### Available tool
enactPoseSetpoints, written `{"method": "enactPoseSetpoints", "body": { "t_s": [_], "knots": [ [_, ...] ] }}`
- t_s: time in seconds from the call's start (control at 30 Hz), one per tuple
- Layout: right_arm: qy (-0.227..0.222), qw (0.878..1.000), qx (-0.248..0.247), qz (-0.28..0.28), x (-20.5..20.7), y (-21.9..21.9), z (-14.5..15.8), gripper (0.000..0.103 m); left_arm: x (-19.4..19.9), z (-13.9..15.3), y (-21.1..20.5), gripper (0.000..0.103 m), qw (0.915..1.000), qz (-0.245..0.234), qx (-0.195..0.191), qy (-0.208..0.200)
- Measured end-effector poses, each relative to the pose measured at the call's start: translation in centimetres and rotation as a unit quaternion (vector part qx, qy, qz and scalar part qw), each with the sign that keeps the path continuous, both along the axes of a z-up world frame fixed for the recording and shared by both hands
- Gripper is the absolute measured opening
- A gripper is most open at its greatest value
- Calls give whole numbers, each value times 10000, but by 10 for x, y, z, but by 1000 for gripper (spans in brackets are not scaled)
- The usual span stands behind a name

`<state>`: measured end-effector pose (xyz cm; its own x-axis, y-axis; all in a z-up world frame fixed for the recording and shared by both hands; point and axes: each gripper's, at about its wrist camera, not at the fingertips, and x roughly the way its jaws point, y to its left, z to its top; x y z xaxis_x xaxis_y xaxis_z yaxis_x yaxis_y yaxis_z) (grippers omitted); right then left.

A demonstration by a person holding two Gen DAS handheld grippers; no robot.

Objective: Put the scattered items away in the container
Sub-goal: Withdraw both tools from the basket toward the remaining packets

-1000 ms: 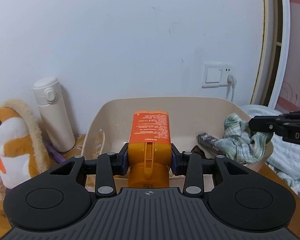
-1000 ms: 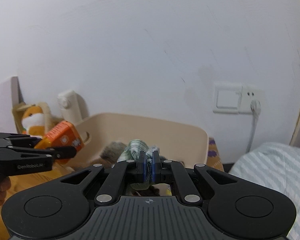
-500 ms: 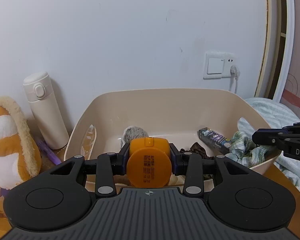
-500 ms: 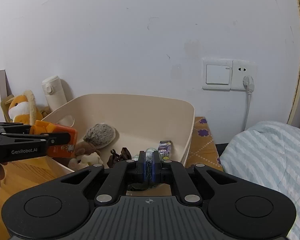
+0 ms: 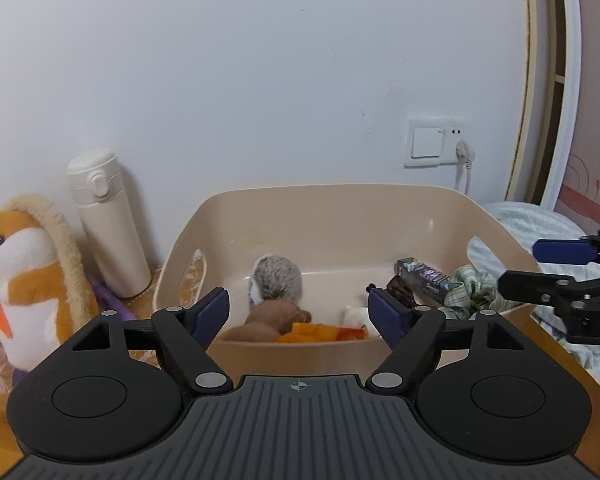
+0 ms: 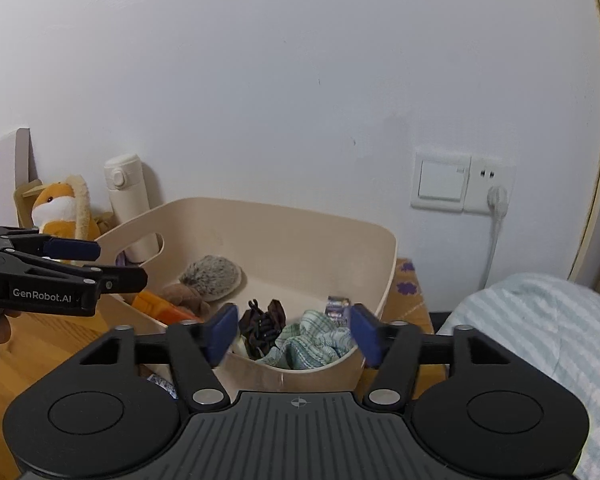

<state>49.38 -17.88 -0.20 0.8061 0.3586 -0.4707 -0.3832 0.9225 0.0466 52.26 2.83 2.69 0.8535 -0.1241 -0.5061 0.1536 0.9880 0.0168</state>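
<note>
Left gripper (image 5: 298, 312) spread wide, empty, poised at near rim of beige tub (image 5: 332, 204). Right gripper (image 6: 292, 334) likewise spread, empty, over tub's near right corner. Inside tub: orange bottle (image 5: 312, 333) lying against near wall, grey hedgehog plush (image 5: 278, 282) atop brown plush (image 5: 272, 318), green checked cloth (image 6: 312, 344) in right corner, dark hair clip (image 6: 262, 320), small purple box (image 5: 422, 278). White flask (image 5: 110, 222) and orange hamster plush (image 5: 24, 280) stand outside, left of tub.

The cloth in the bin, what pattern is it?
Green and white checked cloth, clearest in the right wrist view.
</note>
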Motion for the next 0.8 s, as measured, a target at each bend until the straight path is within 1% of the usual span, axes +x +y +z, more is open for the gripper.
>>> {"method": "enactPoseSetpoints", "body": {
  "t_s": [0.17,0.4,0.6,0.67,0.8],
  "knots": [
    [-98,9999,47,-14,-16,-3,6,76,-13,-2,10,83,9999,82,-112,-6],
    [-165,9996,215,42,-40,-11,5,79,-30,-8,25,84,9994,163,-305,60],
    [-133,9996,194,167,-58,-14,0,81,-42,-17,35,84,9988,240,-392,196],
    [-103,9995,191,234,-63,-14,-4,84,-46,-21,36,84,9985,229,-421,274],
    [-42,9992,78,384,-73,-11,-11,84,-50,-33,33,84,9978,166,-418,478]
  ]
}}
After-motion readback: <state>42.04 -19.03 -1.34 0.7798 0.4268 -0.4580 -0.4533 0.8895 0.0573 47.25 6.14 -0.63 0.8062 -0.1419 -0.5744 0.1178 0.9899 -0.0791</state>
